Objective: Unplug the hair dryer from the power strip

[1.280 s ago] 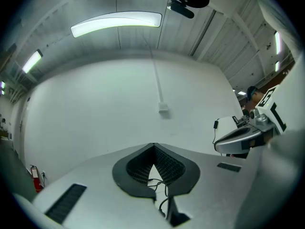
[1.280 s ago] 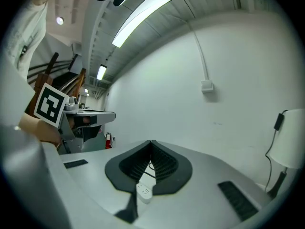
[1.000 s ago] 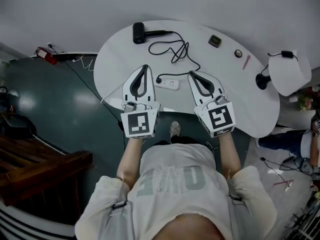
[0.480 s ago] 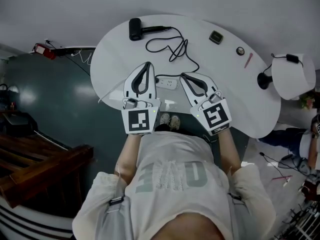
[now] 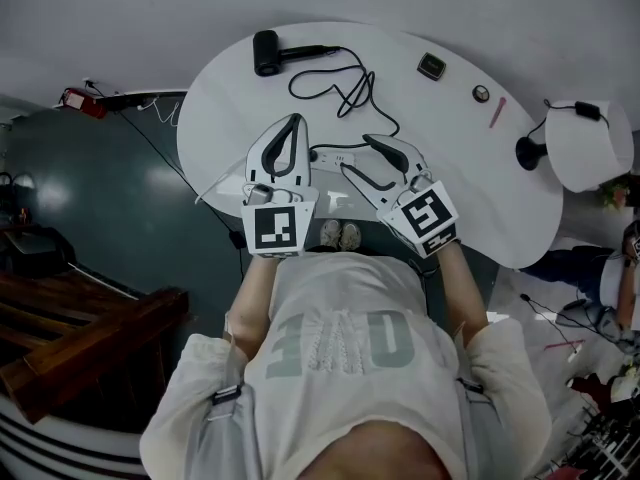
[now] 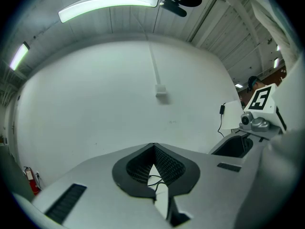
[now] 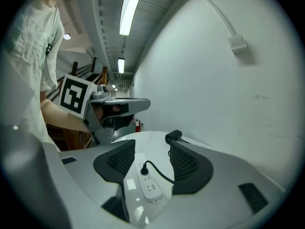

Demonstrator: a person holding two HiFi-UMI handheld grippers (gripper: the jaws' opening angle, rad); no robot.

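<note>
The black hair dryer (image 5: 268,52) lies at the far side of the white table (image 5: 250,98), also seen small in the right gripper view (image 7: 173,136). Its black cord (image 5: 347,89) runs to a plug (image 7: 144,170) seated in the white power strip (image 5: 335,155). My right gripper (image 5: 357,155) points at the strip (image 7: 148,184); its jaws are opening, and the strip lies on the table just beyond them with nothing pressed. My left gripper (image 5: 291,121) is shut and empty, just left of the strip's plug end. In the left gripper view its pads (image 6: 164,163) meet in front of the wall.
A white lamp (image 5: 583,143) with a black base (image 5: 526,154) stands at the table's right end. A dark square item (image 5: 432,66), a small round item (image 5: 481,93) and a pink pen (image 5: 495,112) lie at the back right. A red object (image 5: 75,100) sits on the floor at left.
The right gripper's jaws have gone from shut to wide apart, and it has swung left and down toward the power strip. The left gripper has edged forward beside the strip, still shut.
</note>
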